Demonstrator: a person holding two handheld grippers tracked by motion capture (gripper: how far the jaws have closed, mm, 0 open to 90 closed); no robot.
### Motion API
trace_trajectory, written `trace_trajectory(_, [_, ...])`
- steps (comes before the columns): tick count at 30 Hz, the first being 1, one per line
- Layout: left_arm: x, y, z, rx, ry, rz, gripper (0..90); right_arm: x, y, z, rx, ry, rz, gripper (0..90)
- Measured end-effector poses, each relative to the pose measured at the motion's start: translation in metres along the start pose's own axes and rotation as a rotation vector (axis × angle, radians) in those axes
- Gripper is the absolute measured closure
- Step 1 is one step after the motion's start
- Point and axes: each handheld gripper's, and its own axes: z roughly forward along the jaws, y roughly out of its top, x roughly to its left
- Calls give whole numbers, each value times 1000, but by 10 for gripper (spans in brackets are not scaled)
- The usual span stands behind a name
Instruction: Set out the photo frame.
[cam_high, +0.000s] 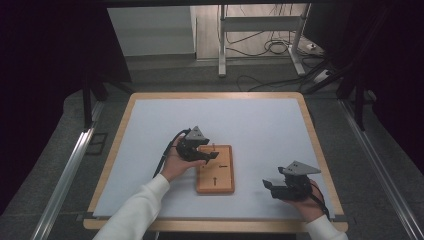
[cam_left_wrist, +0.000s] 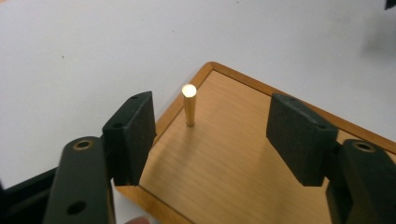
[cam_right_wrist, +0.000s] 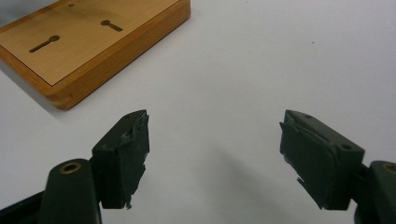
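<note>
Jaws of both grippers are standing apart, nothing clasped between either pair.

High view: left gripper (cam_high: 212, 156) is hovering over the upper left part of the wooden board (cam_high: 224, 182), its jaws pointing right across the board's near-left edge; the person's left hand (cam_high: 175, 162) is carrying it, a white sleeve (cam_high: 137, 210) trailing to the bottom edge. Board is lying flat near the middle of the white table mat (cam_high: 250, 120), long side running away from the person. Right gripper (cam_high: 270, 185) is sitting low on the mat, well right of the board and apart from it, jaws pointing left toward it, held in the right hand (cam_high: 307, 202).

Left gripper view: left gripper (cam_left_wrist: 210, 135) is looking down on the board (cam_left_wrist: 224, 163); a brass peg (cam_left_wrist: 189, 105) is standing upright near the board's corner, ahead of the gap and closer to the left pad (cam_left_wrist: 135, 135), touching neither pad. Pads are standing wide, released.

Right gripper view: right gripper (cam_right_wrist: 215, 154) is facing bare white mat (cam_right_wrist: 261, 60), pads (cam_right_wrist: 128, 156) worn and ragged at the edges, spread wide and empty. Board (cam_right_wrist: 74, 42) is lying at upper left, showing two keyhole-shaped slots (cam_right_wrist: 44, 43) in its top face, well clear of the jaws.
</note>
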Motion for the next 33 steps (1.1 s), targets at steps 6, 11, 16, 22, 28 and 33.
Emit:
trace_trajectory(6, [7,3,12,11,-1,19,438,-1,0,0,0,-2,2,243])
trace_trajectory(11, [12,3,19,21,-11,19,526,-1,-1,0,0,-2,2,243])
trace_trajectory(16, [15,2,23,24,-21,9,648,-1,-1,0,0,-1,4,244])
trace_trajectory(22, [19,0,25,16,-45,-11,751,-1,-1,1,3,3,7,244])
trace_trajectory(28, [21,0,27,8,-66,-29,794,-1,-2,2,8,3,5,243])
trace_trajectory(33, [25,2,28,18,-106,-64,825,-1,-2,1,5,3,9,245])
